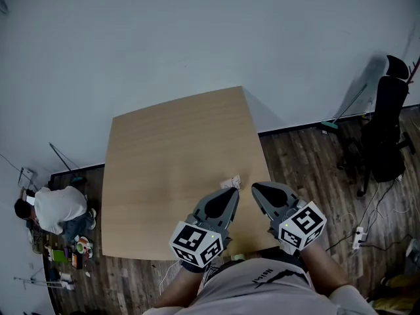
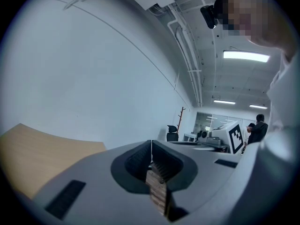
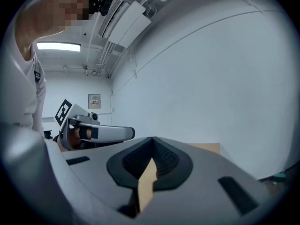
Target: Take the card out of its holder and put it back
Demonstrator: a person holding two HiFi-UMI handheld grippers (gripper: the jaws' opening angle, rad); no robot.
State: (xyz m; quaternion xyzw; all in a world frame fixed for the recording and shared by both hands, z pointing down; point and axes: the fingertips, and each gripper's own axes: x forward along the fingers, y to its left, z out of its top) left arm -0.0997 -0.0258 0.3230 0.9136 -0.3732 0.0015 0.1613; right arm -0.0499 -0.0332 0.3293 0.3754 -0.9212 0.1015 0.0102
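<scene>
- Left gripper (image 1: 232,191): fingers pressed together on nothing, tip over the desk (image 1: 164,143) by its near edge.
- Right gripper (image 1: 256,188): fingers likewise closed and empty, at the near right corner.
- Card holder (image 1: 231,182) lies just beyond the left gripper's tip; open wood runs on to the far edge.
- Office chair (image 1: 384,136) stands well off the right edge.

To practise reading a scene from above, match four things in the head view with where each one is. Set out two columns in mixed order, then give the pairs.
Things:
1. black office chair
2. seated person in a white top
3. small pale item
4. right gripper

Places:
a. on the floor, left of the table
b. on the table, at the tip of the left gripper
c. over the table's near right part
d. on the floor, right of the table

Pairs: 1-d; 2-a; 3-b; 4-c
</scene>
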